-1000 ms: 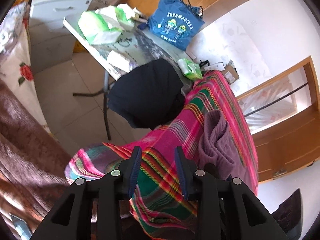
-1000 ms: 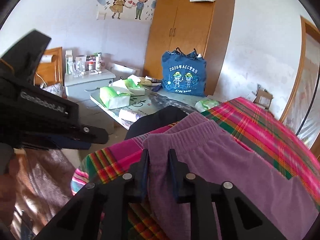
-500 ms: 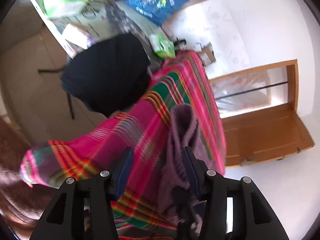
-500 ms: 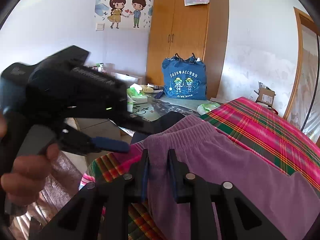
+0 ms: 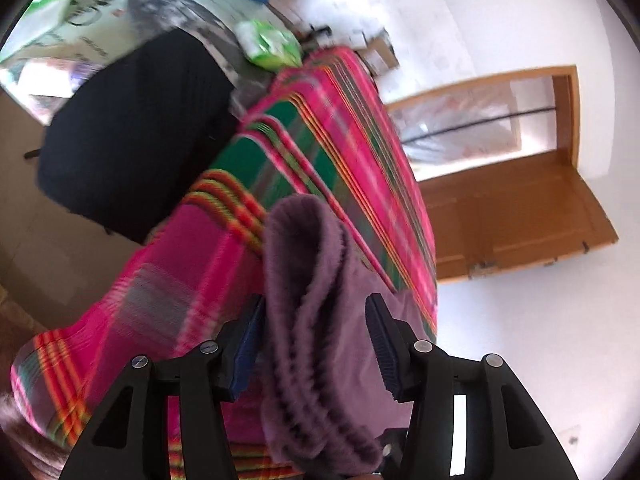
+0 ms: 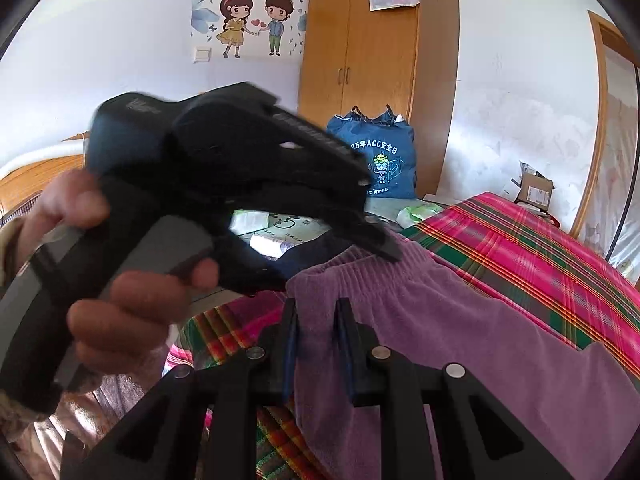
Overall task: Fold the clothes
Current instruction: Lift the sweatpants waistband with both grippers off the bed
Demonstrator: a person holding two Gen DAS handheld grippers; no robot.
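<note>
A purple garment (image 5: pixel 304 248) with a ribbed elastic waistband lies on a pink and green plaid bedspread (image 5: pixel 192 280). My left gripper (image 5: pixel 314 340) stands open, its jaws astride the bunched waistband; the right pad is clear of the cloth. In the right wrist view a hand (image 6: pixel 128 316) holds the left gripper (image 6: pixel 384 248), its tips at the waistband's far edge. My right gripper (image 6: pixel 316 328) is shut on the near edge of the purple garment (image 6: pixel 460 320), which spreads right across the bedspread (image 6: pixel 540 248).
A black garment (image 5: pixel 132 136) hangs beside the bed's far corner. Behind it stands a table with green packs (image 5: pixel 272 44) and a blue bag (image 6: pixel 376 160). A wooden wardrobe (image 6: pixel 380 60), a cardboard box (image 6: pixel 534 188) and a wooden door (image 5: pixel 512 216) stand around the room's edges.
The left gripper swung right across the bed to the purple waistband, its jaws widening; it now straddles the cloth. The right gripper kept its hold and stayed put.
</note>
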